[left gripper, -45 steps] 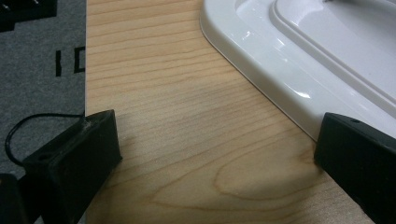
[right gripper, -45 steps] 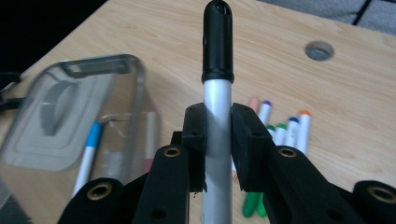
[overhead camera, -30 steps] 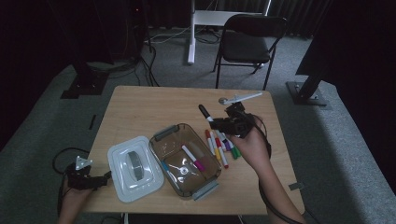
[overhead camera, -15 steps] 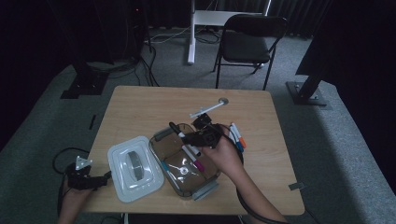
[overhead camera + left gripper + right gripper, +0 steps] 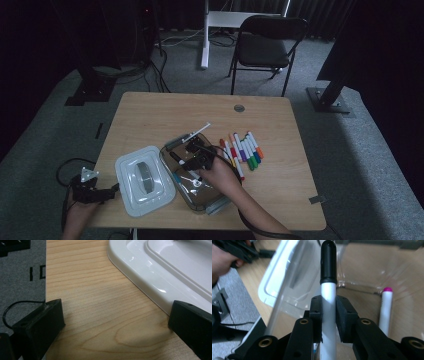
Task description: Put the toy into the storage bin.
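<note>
A black-capped marker [image 5: 328, 292] is being held tight between the closed pads of the right gripper [image 5: 196, 156], and it is now being carried low over the clear container [image 5: 212, 197], whereas a second ago the same gripper was being held out over the row of loose markers [image 5: 242, 148] on the bare table [image 5: 280, 185], to the right of the container. Since then the gripper has been brought across and down, so the pick is judged to be done and the placing step to be under way; only the release is thought to be left for this marker. In the right gripper view, the marker is being gripped on its white barrel, with the black cap pointing away from the gripper, toward the container's far wall and the white lid [image 5: 144, 179] beyond it. In the high view, its long axis is being kept roughly level and slanted toward the upper left of the table. A pink-capped marker [image 5: 385, 307] is already lying in the container just beside it, on nearly the same line. The left gripper [image 5: 95, 194] is being rested at the table's near left corner, just beside the lid, with its jaws standing wide apart and nothing between them; its place is unchanged from the earlier pictures.
</note>
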Demonstrator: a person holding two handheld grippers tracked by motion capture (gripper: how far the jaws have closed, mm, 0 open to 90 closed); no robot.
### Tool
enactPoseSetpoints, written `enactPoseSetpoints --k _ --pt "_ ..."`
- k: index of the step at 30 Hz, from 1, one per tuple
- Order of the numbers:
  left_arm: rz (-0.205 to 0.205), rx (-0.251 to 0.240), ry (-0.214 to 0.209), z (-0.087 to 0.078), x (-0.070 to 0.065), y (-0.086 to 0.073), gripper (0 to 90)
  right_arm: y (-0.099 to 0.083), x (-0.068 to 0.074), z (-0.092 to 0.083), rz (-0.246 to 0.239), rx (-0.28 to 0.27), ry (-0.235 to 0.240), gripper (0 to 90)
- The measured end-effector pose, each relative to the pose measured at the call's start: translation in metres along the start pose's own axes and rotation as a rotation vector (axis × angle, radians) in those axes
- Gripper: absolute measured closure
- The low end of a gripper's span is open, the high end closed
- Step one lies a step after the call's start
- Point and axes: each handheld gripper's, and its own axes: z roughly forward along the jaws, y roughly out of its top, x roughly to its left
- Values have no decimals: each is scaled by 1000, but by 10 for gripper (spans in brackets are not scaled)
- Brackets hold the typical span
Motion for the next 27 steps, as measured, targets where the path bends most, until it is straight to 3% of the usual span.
enactPoseSetpoints --k 8,15,22,27 --pt "-1 0 1 0 0 0 7 1 2 24 -8 85 12 766" --pt "-2 0 0 0 0 0 7 3 4 43 -17 159 -7 767" --pt "-3 -1 0 0 0 0 7 0 4 57 -27 232 -20 766" --pt "0 1 0 0 0 0 7 -1 3 66 -20 271 -3 764"
